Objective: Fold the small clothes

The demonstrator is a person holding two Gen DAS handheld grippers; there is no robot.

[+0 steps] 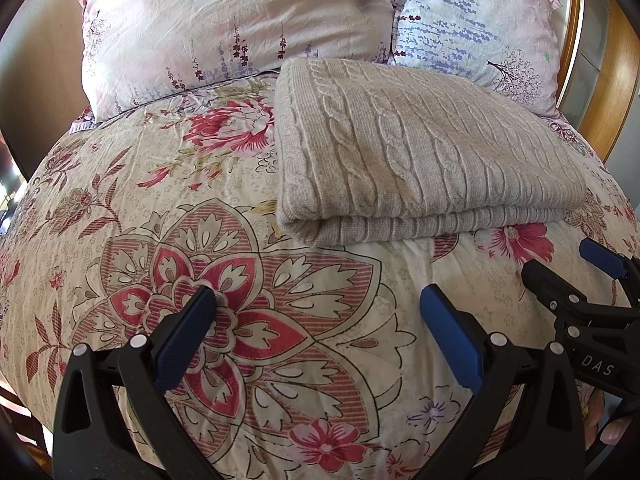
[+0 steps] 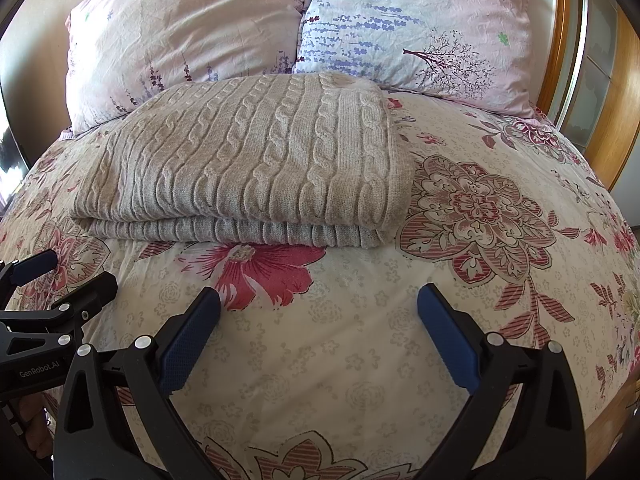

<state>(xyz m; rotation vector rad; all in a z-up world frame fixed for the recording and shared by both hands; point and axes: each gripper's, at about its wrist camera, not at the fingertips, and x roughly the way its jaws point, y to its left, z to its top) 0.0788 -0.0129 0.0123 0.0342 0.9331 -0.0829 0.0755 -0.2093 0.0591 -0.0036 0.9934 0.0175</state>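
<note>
A beige cable-knit sweater (image 1: 404,148) lies folded in a neat rectangle on the floral duvet (image 1: 160,208), just below the pillows. The right wrist view shows the same sweater (image 2: 256,160) with its folded edge facing me. My left gripper (image 1: 316,300) hovers over the duvet in front of the sweater, open and holding nothing. My right gripper (image 2: 318,298) is also open and empty, a short way before the sweater's near edge. Each gripper shows in the other's view: the right gripper (image 1: 568,264) at the right edge, the left gripper (image 2: 72,272) at the left edge.
Two pillows (image 1: 224,36) (image 2: 420,28) with lavender print lean against the headboard behind the sweater. A wooden bed frame (image 2: 624,92) runs along the right side. Bare duvet (image 2: 500,208) spreads to the right of the sweater. A hand (image 1: 604,420) holds the right gripper's handle.
</note>
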